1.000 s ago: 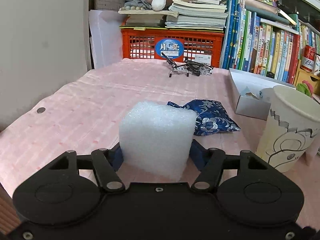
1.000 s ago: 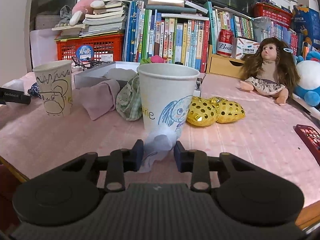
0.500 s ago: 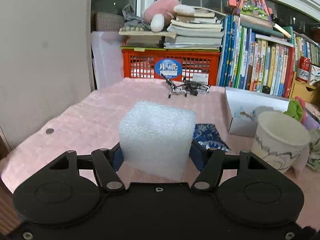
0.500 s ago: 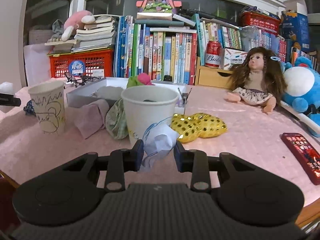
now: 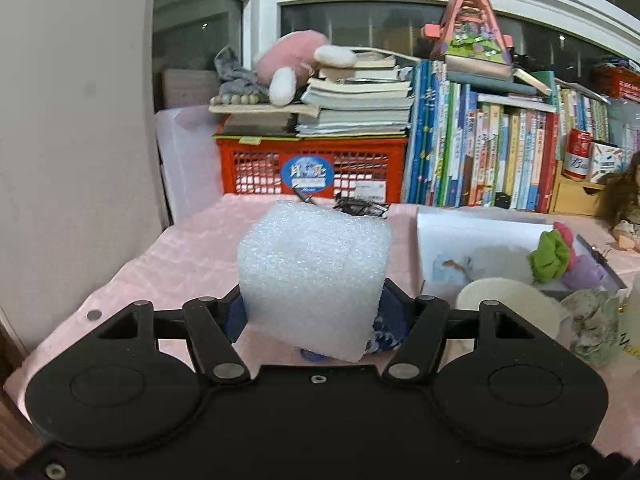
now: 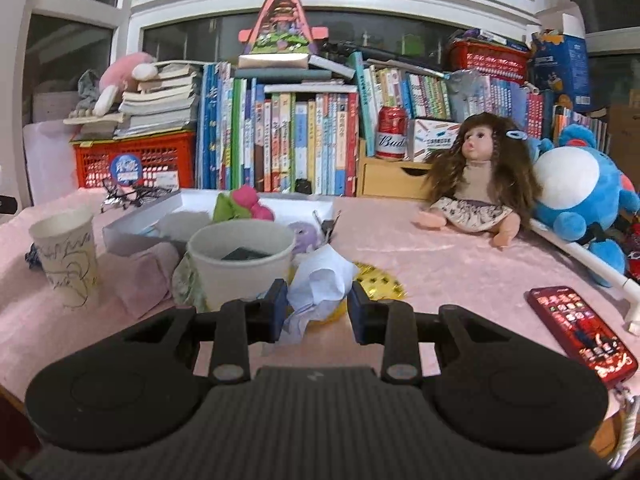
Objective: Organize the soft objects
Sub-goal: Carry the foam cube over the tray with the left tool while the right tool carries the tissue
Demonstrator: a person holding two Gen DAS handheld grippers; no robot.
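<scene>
My left gripper [image 5: 314,312] is shut on a white foam block [image 5: 314,276] and holds it above the pink tablecloth. A blue patterned pouch [image 5: 384,340] lies under it, mostly hidden. A paper cup [image 5: 508,308] stands to the right. My right gripper [image 6: 318,306] is shut on a crumpled white tissue [image 6: 320,284], raised near the rim of a paper cup [image 6: 240,264] with something dark inside. A second drawn-on cup [image 6: 68,256] stands at the left.
A white box [image 6: 144,220] holds green and pink soft items. A pink cloth [image 6: 140,276], a gold dotted pouch [image 6: 378,282], a doll [image 6: 476,184], a blue plush [image 6: 580,196] and a red phone [image 6: 580,332] lie around. Books and a red crate [image 5: 312,168] line the back.
Both grippers have risen with their loads. The foam block is lifted higher above the blue pouch. The tissue has come up from the cup's base to its rim.
</scene>
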